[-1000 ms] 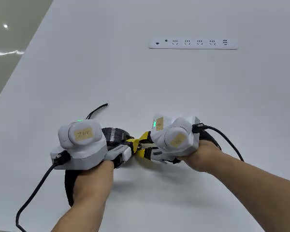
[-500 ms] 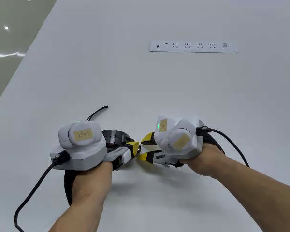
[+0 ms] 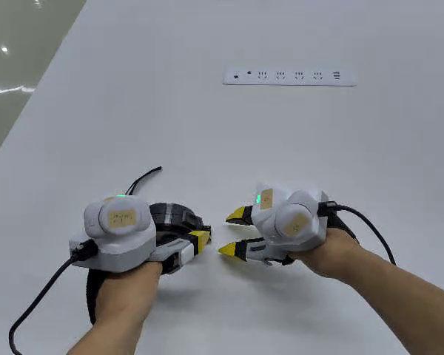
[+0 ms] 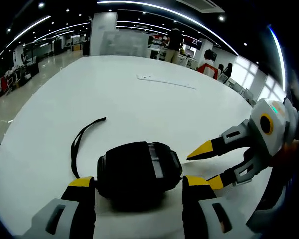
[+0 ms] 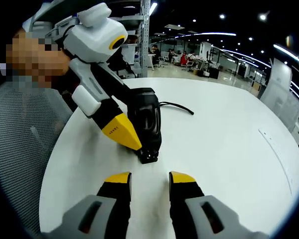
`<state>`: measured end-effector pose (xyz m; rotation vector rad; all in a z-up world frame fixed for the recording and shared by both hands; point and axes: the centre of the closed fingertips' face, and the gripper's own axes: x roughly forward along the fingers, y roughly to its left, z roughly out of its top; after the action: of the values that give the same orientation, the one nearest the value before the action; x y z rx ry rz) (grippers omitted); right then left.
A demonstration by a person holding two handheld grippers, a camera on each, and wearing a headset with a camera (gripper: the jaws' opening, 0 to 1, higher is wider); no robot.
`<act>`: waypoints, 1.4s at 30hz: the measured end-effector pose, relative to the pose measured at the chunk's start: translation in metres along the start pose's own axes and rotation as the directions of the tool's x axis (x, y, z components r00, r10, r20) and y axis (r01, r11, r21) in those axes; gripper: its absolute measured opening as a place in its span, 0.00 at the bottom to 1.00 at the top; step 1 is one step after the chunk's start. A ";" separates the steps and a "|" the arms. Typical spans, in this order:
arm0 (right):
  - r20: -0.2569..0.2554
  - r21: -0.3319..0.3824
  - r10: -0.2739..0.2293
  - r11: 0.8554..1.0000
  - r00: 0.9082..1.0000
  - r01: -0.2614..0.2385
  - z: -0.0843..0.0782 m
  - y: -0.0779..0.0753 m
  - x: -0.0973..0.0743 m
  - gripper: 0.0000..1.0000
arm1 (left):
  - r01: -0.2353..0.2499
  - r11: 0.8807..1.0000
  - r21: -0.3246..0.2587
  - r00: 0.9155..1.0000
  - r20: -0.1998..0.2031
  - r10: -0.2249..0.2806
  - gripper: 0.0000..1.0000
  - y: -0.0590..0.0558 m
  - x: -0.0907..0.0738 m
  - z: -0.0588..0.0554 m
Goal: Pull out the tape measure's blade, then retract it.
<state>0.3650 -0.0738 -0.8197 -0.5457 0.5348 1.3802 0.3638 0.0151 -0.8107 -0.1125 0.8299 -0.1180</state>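
Now we see a white table [image 3: 207, 126], with a power strip [image 3: 288, 76] well beyond both grippers. Our left gripper [image 4: 138, 185] is closed on the black tape measure [image 4: 139, 167], whose case sits wedged between its yellow-tipped jaws. Our right gripper [image 3: 235, 232] is partly open and holds nothing; it is near the case's front but apart from it. No blade shows outside the case. A second ago the right tips were against that front, and they have since drawn away. We judge the blade is back in. Another pull would need those tips back at the mouth to pinch the hook.
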 end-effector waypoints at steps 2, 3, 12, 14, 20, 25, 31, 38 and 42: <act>-0.001 0.002 -0.006 1.000 1.000 0.006 -0.003 0.000 -0.003 0.30 | 0.002 1.000 0.000 1.000 0.004 -0.002 0.69 0.003 -0.001 0.000; -0.003 0.004 -0.009 1.000 1.000 0.009 -0.004 -0.001 -0.005 0.31 | 0.005 1.000 0.001 1.000 0.003 -0.005 0.69 0.004 -0.002 -0.001; 0.001 0.039 -0.064 0.997 0.998 0.064 -0.019 -0.007 -0.028 0.33 | 0.047 0.997 0.067 0.999 0.013 -0.048 0.70 0.007 -0.006 -0.003; 0.002 0.048 -0.074 0.996 0.997 0.074 -0.022 -0.008 -0.034 0.34 | 0.065 0.994 0.094 0.998 0.013 -0.066 0.71 0.007 -0.007 -0.004; -0.005 0.082 -0.103 0.991 0.995 0.103 -0.038 -0.008 -0.050 0.37 | 0.144 0.979 0.143 0.988 0.032 -0.150 0.72 0.003 -0.012 -0.005; 0.015 0.116 -0.132 0.985 0.991 0.129 -0.045 -0.006 -0.065 0.38 | 0.183 0.957 0.224 0.981 0.021 -0.192 0.72 0.002 -0.017 -0.010; 0.022 0.151 -0.168 0.975 0.985 0.163 -0.057 -0.001 -0.083 0.41 | 0.233 0.935 0.268 0.966 0.045 -0.254 0.73 0.005 -0.025 -0.009; 0.031 0.196 -0.201 0.962 0.979 0.192 -0.073 0.006 -0.104 0.47 | 0.325 0.877 0.354 0.931 0.043 -0.362 0.77 -0.005 -0.033 -0.014; 0.052 0.242 -0.239 0.945 0.970 0.220 -0.081 0.008 -0.119 0.52 | 0.353 0.862 0.365 0.918 0.044 -0.394 0.81 -0.001 -0.038 -0.016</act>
<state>0.3411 -0.2150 -0.8053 -0.3457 0.5428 1.0941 0.3262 0.0192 -0.7939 0.0580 0.6487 -0.6215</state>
